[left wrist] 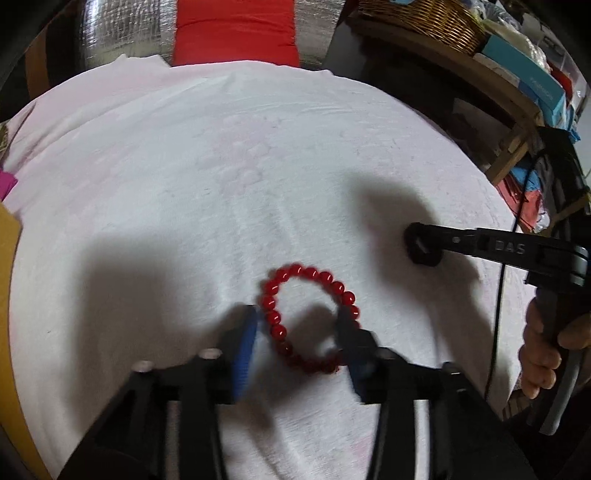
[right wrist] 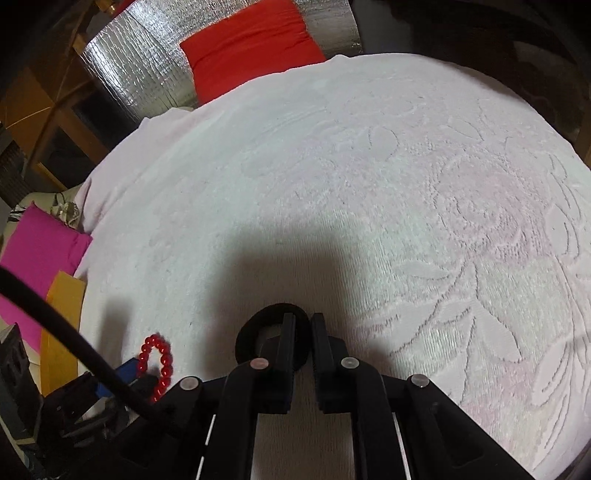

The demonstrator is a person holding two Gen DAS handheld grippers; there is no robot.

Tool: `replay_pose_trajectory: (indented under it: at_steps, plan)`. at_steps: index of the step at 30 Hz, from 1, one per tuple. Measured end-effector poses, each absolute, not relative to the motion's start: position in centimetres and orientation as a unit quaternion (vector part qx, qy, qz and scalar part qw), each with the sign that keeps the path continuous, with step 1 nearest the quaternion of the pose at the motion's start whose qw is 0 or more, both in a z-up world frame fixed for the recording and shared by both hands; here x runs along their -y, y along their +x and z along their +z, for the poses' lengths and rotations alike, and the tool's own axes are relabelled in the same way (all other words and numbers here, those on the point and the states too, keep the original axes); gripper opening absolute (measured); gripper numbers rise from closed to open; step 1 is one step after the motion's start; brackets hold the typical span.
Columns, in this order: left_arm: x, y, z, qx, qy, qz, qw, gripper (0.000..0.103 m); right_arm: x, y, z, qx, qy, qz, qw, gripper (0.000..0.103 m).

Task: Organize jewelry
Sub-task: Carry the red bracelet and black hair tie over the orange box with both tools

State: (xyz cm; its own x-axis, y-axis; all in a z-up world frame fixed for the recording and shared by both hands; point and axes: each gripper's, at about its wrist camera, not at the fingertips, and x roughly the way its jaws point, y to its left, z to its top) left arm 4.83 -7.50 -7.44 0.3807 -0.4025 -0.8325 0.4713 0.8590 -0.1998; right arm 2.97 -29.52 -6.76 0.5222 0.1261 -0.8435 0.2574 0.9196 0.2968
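Your worktop is draped in a pale towel (right wrist: 369,206) embossed with leaves, backed by silver foil sheeting (left wrist: 122,33) and a red cushion (left wrist: 236,29). The red bead bracelet (left wrist: 308,317) lies flat on it between your left gripper (left wrist: 297,323), whose jaws stand wide open around it. Your right gripper (right wrist: 303,325) has its jaws nearly closed on a black hair tie (right wrist: 273,338). Only the left view shows the wicker basket (left wrist: 424,18) on the shelf; only the right shows pink cloth (right wrist: 40,243).
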Motion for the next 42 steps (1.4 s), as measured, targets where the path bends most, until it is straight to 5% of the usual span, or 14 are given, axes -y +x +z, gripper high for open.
replay_pose_trajectory:
  at_steps: [12,13,15,18,42]
  plan:
    - [9.5,4.1,-7.8,-0.466,0.089,-0.253,0.843,0.063,29.7,3.8,-6.9,-0.489,0.189,-0.024,0.851,0.012]
    - [9.4,4.2,-7.8,-0.464,0.089,-0.252,0.845,0.059,29.8,3.6,-7.0,-0.488,0.189,-0.023,0.852,0.012]
    - [9.3,4.3,-7.7,-0.459,0.086,-0.249,0.849,0.029,29.9,3.6,-7.0,-0.486,0.187,-0.023,0.853,0.012]
    - [8.7,4.6,-7.6,-0.462,0.069,-0.244,0.85,0.011,29.7,3.5,-7.0,-0.485,0.183,-0.025,0.855,0.011]
    - [3.9,3.9,-2.4,-0.389,0.0,-0.214,0.896,0.009,27.3,3.6,-4.6,-0.431,0.209,0.024,0.877,0.01]
